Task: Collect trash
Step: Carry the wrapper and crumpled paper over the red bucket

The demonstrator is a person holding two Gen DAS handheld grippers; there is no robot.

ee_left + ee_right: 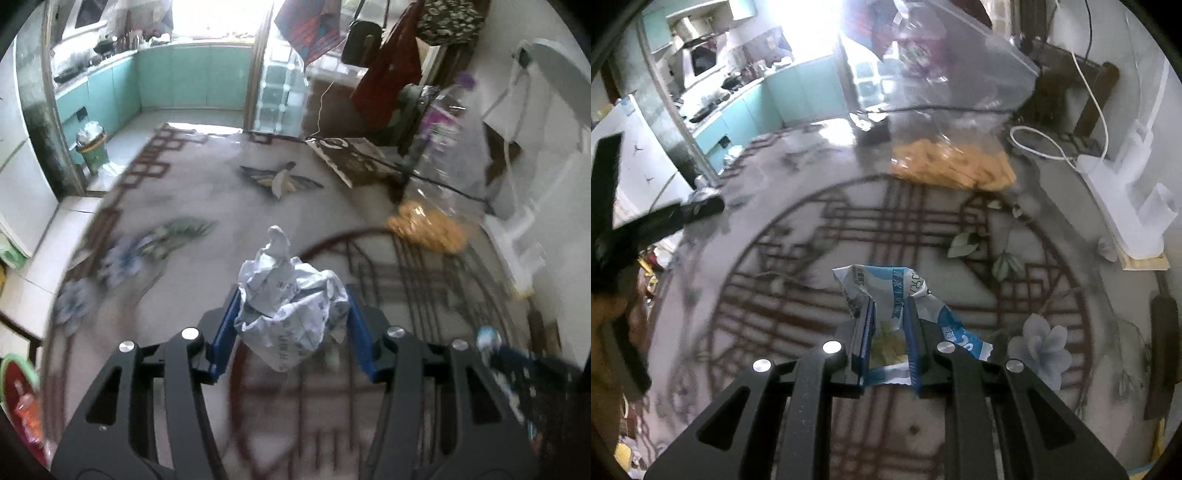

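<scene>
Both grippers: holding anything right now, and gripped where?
Left gripper clamps a crumpled paper wad across its lower middle. Right gripper pinches a blue-and-white wrapper at its narrow crumpled middle.

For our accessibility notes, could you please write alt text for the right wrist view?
The right gripper pinches a crumpled blue-and-white wrapper above a patterned rug. Beyond it lies a clear plastic bag holding yellow pieces, with a kitchen behind.
</scene>
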